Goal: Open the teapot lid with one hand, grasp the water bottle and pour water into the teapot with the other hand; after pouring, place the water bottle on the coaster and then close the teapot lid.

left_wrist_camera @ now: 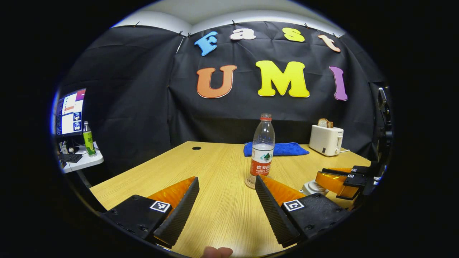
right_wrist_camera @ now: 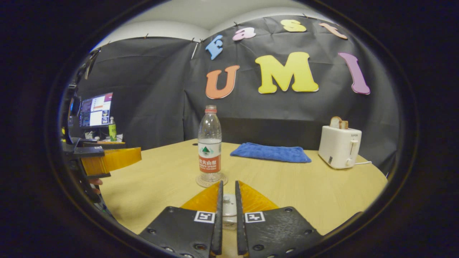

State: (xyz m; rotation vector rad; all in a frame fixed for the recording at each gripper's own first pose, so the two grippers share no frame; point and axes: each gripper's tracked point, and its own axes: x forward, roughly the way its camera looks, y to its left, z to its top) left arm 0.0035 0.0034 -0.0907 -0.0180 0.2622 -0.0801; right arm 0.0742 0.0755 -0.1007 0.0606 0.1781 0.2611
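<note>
Nearest us, the right gripper [right_wrist_camera: 228, 200] has its fingers nearly together around the white teapot lid [right_wrist_camera: 228, 205]; whether both press it we cannot tell. Our left gripper [left_wrist_camera: 226, 193] gapes, grasping nothing. At twelve o'clock the water bottle [right_wrist_camera: 209, 143] stands on its coaster [right_wrist_camera: 211, 181] — a skewed release could leave the lid crooked. Wooden table [right_wrist_camera: 322, 190]; toaster [right_wrist_camera: 340, 147] at two o'clock.

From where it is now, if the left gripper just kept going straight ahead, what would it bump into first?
Probably the water bottle on its coaster, though it stands nearer the right-hand jaw than the centre, so the open left gripper might slip past toward the blue cloth.
</note>
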